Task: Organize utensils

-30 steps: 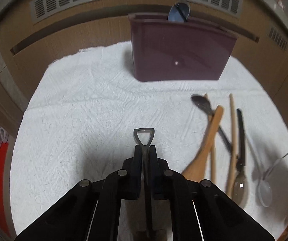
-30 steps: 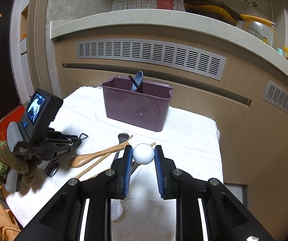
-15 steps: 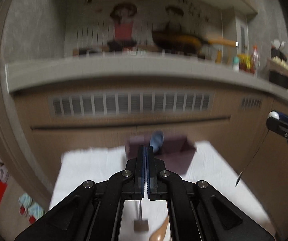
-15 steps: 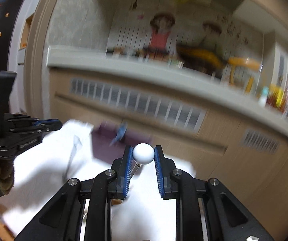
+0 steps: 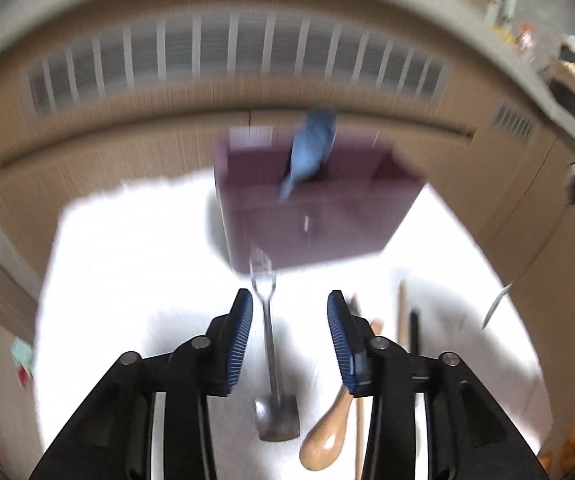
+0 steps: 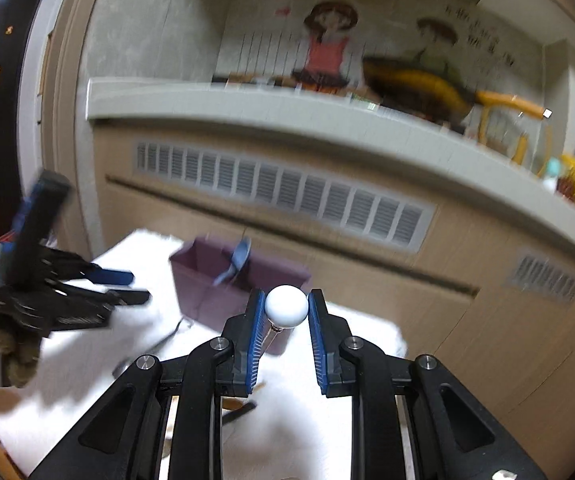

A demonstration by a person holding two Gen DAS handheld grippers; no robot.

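A metal spatula (image 5: 272,364) with a flat square blade and an open loop at the handle end is seen between the jaws of the left gripper (image 5: 289,334). The jaws have just been opening and stand apart now; the blue pads are not pressed on the handle, so the spatula is released. Whether it lies on the cloth or is in the air cannot be told, because the picture is blurred.

Behind it, a dark purple bin (image 5: 319,216) stands on the white cloth (image 5: 135,264) that covers the table. A blue spoon (image 5: 307,152) leans inside the bin, with its bowl above the rim. To the right of the left gripper, a wooden spoon (image 5: 327,436), a thin wooden stick (image 5: 401,308) and a dark handle (image 5: 415,332) lie on the cloth, close beside each other.

The right gripper (image 6: 286,312) is clenched on a utensil with a white ball end (image 6: 286,306); the ball is grasped between the two blue pads, and a thin metal stem is seen just below it. In the left wrist view, the long thin end of this utensil (image 5: 495,308) hangs at the right edge, above the cloth.

In the right wrist view, the left gripper (image 6: 127,288) is seen at the left, held by a hand in a patterned glove (image 6: 15,344). Behind the table, a wooden cabinet front with a ventilation grille (image 6: 283,196) is seen.
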